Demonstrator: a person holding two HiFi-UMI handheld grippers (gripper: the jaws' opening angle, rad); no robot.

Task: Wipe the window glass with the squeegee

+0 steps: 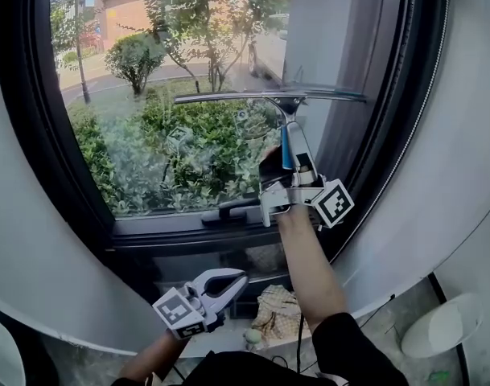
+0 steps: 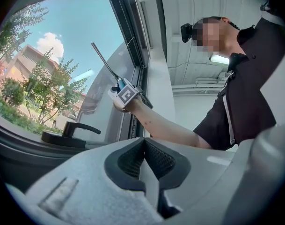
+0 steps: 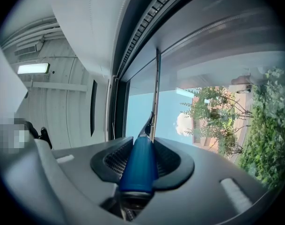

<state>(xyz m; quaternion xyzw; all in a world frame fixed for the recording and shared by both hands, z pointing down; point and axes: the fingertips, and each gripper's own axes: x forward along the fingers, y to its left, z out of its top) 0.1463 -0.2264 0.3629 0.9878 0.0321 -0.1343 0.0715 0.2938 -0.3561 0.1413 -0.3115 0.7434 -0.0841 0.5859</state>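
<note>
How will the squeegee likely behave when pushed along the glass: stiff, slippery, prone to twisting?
Probably stiff: the squeegee shows a straight metal blade bar. Its smooth blue handle might twist, though the right gripper clamps it between ribbed pads. Likely light, being slender.

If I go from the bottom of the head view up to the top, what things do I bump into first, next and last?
Left gripper, shut with nothing in it → right gripper, shut on the squeegee's blue handle → squeegee, its long blade lying across the window glass.
</note>
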